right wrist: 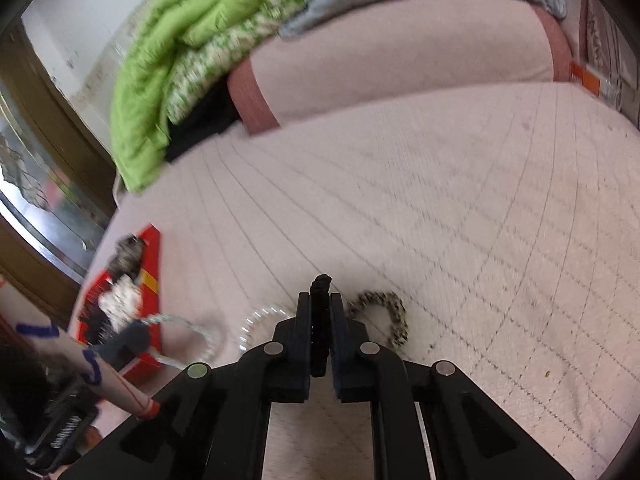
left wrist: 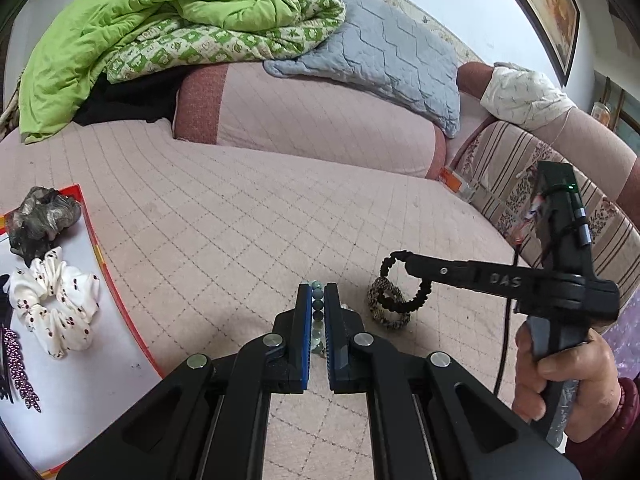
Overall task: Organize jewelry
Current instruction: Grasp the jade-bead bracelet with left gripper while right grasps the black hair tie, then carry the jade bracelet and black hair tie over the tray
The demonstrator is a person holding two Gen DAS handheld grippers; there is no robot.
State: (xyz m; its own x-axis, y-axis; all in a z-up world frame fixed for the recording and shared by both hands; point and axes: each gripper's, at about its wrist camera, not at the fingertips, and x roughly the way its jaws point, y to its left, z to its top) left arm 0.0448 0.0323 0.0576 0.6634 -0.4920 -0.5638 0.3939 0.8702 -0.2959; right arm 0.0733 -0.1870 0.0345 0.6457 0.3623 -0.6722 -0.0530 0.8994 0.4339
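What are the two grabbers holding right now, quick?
Left gripper: closed on the green bead bracelet.
Right gripper: closed on the black bead bracelet, lifted above the speckled bracelet.

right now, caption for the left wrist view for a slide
Left gripper shut on green bead bracelet; right gripper lifts black bracelet above the bed.

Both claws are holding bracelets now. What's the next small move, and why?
Probably carry the left claw, shut on the green bead bracelet, left toward the red-edged tray, where the scrunchies already lie. The right claw grips its black bracelet farther away.
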